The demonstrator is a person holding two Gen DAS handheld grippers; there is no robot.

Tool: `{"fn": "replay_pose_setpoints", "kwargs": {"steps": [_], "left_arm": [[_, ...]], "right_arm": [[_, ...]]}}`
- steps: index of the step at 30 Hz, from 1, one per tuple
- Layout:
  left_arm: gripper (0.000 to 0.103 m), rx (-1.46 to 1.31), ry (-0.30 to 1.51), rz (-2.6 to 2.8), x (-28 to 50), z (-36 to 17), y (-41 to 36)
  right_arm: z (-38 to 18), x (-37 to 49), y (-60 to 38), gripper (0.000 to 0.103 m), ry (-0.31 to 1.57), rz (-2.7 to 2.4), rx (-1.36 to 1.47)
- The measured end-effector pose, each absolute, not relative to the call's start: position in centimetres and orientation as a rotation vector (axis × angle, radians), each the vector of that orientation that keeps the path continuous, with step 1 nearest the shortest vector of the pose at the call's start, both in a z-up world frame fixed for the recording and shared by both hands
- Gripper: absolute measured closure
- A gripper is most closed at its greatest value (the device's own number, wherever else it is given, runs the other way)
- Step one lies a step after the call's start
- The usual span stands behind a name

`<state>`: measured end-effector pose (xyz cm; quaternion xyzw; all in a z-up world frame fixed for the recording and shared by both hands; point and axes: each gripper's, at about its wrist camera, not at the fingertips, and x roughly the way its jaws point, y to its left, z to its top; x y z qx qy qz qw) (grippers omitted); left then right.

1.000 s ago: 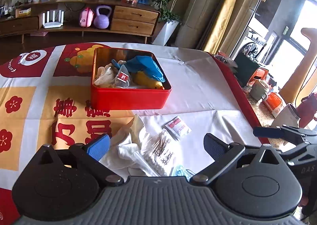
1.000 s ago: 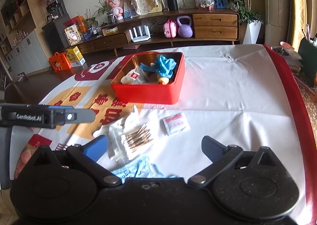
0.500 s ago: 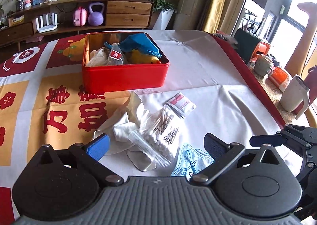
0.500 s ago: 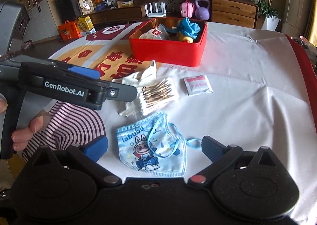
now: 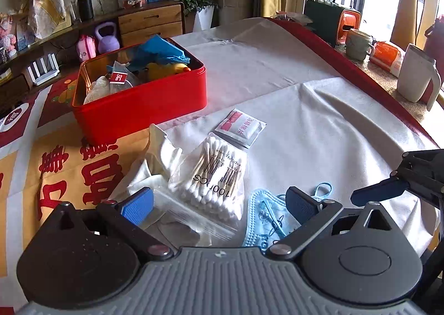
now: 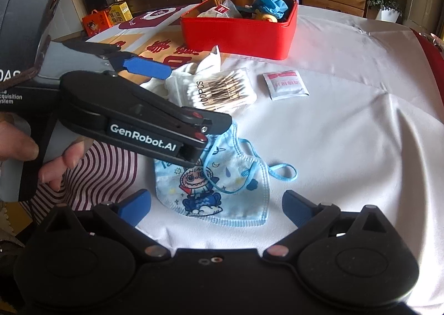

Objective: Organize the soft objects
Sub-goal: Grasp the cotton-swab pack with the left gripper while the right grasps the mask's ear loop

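A pale blue child's face mask (image 6: 213, 184) printed with a cartoon character lies flat on the white tablecloth (image 6: 347, 134), its blue ear loop trailing toward 3 o'clock. At 12 o'clock from it sits a clear bag of cotton swabs (image 6: 222, 90) printed "100PCS", resting partly on a crumpled white cloth (image 6: 194, 69). Toward 1 o'clock, a little apart, lies a small white sachet (image 6: 285, 84) with a red band and red Chinese characters too small to read. Farther along 12 o'clock stands the red tin box (image 6: 238, 29), holding a blue glove, something yellow and a red-tagged packet.

The left gripper (image 5: 219, 201) hovers low over the bag of swabs and the mask's edge, its blue-padded fingers spread wide and holding nothing. Seen from the right wrist, its black arm reads "GenRobot.AI" and covers the mask's upper left corner; whether it touches the mask cannot be told. The right gripper (image 6: 216, 206) hangs just short of the mask, fingers wide apart either side of it, empty. The tablecloth carries large red Chinese characters on orange panels at the left.
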<state>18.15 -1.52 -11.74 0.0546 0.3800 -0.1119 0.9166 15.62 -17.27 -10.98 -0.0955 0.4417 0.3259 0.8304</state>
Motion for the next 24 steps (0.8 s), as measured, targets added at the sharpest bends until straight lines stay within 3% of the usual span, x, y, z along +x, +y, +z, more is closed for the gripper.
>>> {"fn": "replay_pose_setpoints", "kwargs": {"steps": [8, 11, 15, 21, 24], "left_arm": [[0.003, 0.245, 0.732, -0.254, 19.3, -12.8, -3.2], [0.012, 0.267, 0.728, -0.255, 19.9, -13.1, -3.6], [0.016, 0.295, 0.732, -0.254, 20.4, -13.8, -3.9], [0.035, 0.306, 0.731, -0.235, 20.7, -14.1, -3.8], [0.045, 0.308, 0.727, -0.23, 20.7, -14.0, -3.7]], "right_arm": [[-11.4, 15.9, -16.9, 0.005, 0.951, 0.706, -0.208], [-11.4, 15.9, -16.7, 0.007, 0.952, 0.71, -0.208], [-11.4, 16.0, -16.6, 0.01, 0.952, 0.715, -0.217], [-11.2, 16.2, -16.7, 0.027, 0.937, 0.688, -0.224], [-11.1, 16.3, -17.0, 0.04, 0.928, 0.669, -0.224]]}}
